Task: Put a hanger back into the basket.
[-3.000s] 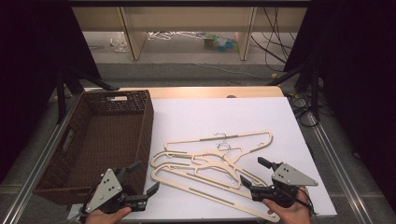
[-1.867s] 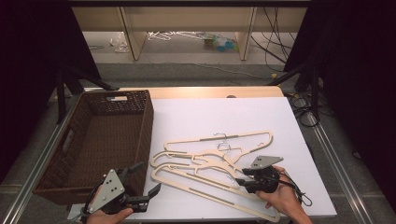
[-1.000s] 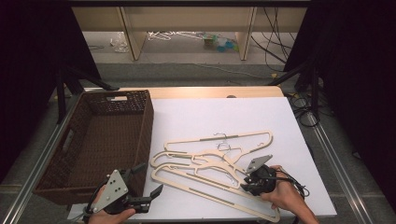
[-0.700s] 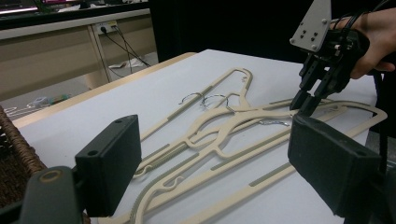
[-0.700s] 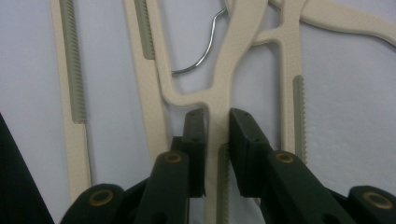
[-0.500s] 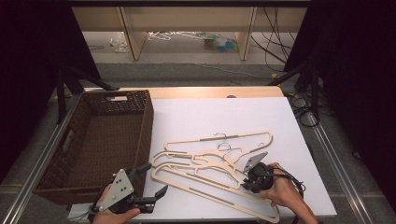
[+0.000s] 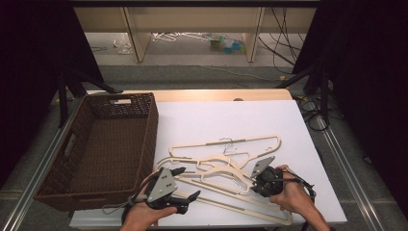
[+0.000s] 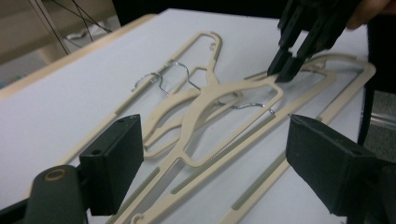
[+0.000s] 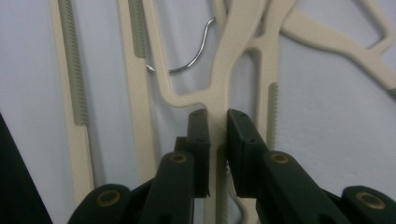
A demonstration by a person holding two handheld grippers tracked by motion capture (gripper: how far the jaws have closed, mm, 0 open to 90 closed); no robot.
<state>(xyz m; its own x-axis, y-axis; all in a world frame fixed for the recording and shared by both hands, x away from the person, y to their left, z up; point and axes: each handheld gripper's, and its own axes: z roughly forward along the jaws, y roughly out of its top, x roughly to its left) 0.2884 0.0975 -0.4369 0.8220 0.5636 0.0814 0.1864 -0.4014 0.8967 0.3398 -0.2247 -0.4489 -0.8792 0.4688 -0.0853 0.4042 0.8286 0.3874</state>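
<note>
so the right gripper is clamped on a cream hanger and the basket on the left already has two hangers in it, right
Not quite. The right gripper is clamped on a cream hanger, but the basket holds no hangers: the high view shows its inside bare, with all the hangers lying on the white table.

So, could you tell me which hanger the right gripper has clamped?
The top hanger of the pile: the right gripper pinches its arm, while the others lie flat beneath, ungripped.

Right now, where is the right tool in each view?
High view: right tool at lower right, on the hanger pile.
Left gripper view: top right, tips pointing down.
Right gripper view: bottom centre, jaws rising.
Shared landmark: the cream hanger it clamps.
</note>
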